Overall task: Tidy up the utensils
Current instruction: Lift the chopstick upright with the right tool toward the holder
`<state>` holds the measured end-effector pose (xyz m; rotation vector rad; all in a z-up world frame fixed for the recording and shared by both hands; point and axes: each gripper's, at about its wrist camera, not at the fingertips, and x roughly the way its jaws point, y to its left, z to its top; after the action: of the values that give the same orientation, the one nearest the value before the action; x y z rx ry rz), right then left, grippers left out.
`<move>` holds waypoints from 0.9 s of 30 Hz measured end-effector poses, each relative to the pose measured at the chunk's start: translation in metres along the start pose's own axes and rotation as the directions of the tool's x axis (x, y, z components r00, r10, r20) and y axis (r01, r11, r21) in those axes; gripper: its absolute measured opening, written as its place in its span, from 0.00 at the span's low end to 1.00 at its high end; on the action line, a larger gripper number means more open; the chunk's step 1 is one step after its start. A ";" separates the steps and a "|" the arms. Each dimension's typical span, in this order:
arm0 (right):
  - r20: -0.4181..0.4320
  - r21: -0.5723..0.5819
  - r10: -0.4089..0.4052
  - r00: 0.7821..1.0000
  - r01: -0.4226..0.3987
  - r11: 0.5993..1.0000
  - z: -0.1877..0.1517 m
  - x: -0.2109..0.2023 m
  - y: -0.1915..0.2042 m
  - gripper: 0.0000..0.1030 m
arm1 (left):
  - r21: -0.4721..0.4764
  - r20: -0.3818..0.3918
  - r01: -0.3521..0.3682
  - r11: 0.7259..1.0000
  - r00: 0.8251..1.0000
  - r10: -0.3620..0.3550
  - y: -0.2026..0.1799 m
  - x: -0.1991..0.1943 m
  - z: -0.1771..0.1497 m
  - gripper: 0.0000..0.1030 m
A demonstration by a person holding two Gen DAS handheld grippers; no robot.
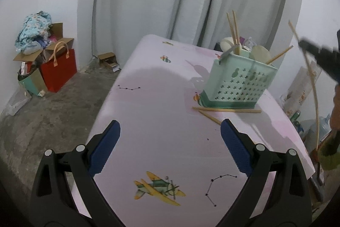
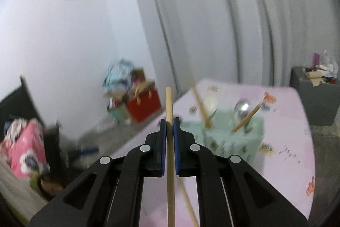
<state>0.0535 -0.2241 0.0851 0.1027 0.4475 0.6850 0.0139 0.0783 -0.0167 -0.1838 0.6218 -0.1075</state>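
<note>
Left wrist view: the left gripper (image 1: pixel 170 142) hovers over the pink table (image 1: pixel 153 103), jaws wide apart, empty. Two chopsticks (image 1: pixel 226 110) lie on the table against the green holder (image 1: pixel 238 84); three more stand inside it.

Right wrist view: the right gripper (image 2: pixel 169 122) is raised above the table, jaws clamped on one chopstick (image 2: pixel 170 142).

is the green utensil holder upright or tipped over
Upright. The green holder stands on its dark base on the pink table, with chopsticks and spoons sticking out of its open top.
</note>
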 end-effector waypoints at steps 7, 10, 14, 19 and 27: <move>0.178 0.090 -0.040 0.983 0.024 0.996 0.040 0.000 -0.025 0.07 | -0.001 -0.021 0.014 1.000 1.000 -0.014 -0.009 0.007 -0.003 0.89; 0.228 0.104 -0.071 0.971 0.048 0.993 0.058 0.017 -0.031 0.07 | -0.010 -0.033 0.010 1.000 0.999 -0.010 -0.007 0.009 -0.005 0.89; 0.273 0.127 -0.069 0.959 0.036 0.991 0.081 0.040 -0.041 0.07 | -0.013 -0.034 -0.005 1.000 0.999 0.004 -0.004 0.012 -0.005 0.89; 0.309 0.120 -0.109 0.945 0.075 0.990 0.105 0.075 -0.051 0.07 | -0.023 -0.040 -0.022 0.999 0.999 0.021 0.003 0.017 -0.004 0.89; 0.294 0.099 -0.216 0.931 0.196 0.976 0.116 0.127 -0.062 0.07 | -0.050 -0.053 -0.049 0.998 0.998 0.047 0.017 0.023 -0.008 0.89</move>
<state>0.2269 -0.1856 0.1282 0.2194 0.1809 0.4364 0.0288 0.0901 -0.0396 -0.2156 0.6806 -0.0503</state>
